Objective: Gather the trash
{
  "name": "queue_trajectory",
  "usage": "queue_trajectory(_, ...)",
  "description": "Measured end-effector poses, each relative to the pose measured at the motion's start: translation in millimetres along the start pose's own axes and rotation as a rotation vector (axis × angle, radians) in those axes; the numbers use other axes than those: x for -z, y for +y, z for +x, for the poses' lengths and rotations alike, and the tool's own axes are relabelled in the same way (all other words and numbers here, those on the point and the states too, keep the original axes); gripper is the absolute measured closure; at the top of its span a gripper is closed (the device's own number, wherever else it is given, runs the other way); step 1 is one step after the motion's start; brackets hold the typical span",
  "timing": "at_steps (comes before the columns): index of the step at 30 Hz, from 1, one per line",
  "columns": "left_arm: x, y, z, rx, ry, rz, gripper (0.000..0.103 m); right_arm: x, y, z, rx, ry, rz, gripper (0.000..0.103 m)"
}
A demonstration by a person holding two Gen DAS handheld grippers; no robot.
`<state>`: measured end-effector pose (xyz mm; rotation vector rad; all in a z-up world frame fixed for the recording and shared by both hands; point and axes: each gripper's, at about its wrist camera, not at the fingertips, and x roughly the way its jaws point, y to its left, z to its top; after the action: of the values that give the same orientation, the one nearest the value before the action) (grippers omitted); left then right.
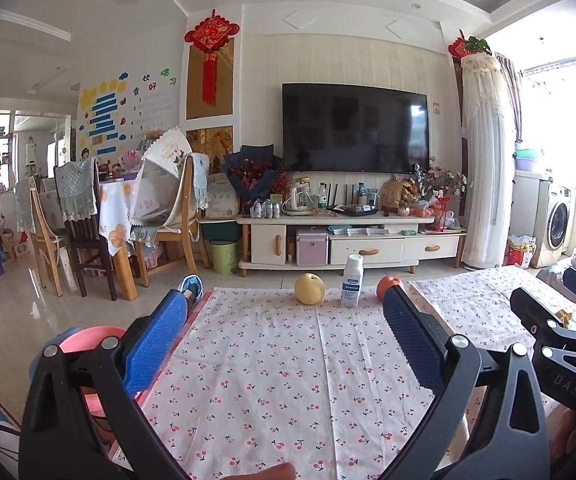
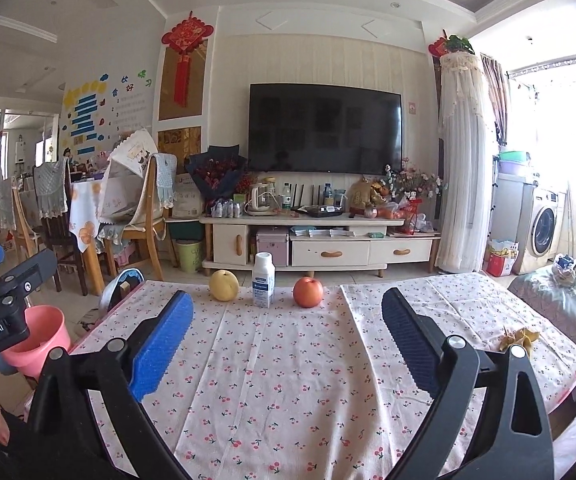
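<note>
Both claws gape, empty; only the right view shows the banana peel [image 2: 520, 338].

Left gripper [image 1: 285, 312]: black frame, blue-padded fingers [image 1: 155, 336], jaws spread wide, nothing between them; held level, pointing forward. Right gripper [image 2: 283, 316]: same build, blue pads [image 2: 161, 338] set wide apart, empty, level, pointing forward. The two are held side by side; each shows at the edge of the other's wrist view.
</note>
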<state>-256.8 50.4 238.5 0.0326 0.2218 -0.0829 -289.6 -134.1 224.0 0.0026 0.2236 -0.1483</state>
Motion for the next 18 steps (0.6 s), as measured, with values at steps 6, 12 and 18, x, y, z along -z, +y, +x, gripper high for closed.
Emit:
queue_trajectory(6, -4.4, -7.6, -8.6, -0.001, -0.019, 0.007, 0.004, -0.7, -3.9, -5.8, -0.003, -0.009, 0.007, 0.009)
queue_trajectory(12, -5.5, -12.8, -10.7, -0.002, -0.023, 0.013, 0.004, 0.6, -4.5, -7.5, -0.002, -0.01, 0.006, 0.009)
queue_trajectory(18, -4.0, -15.2, -9.2, 0.0, -0.021, 0.022, 0.004, -0.9, -7.8, -9.9, -0.002, -0.008, 0.015, 0.009)
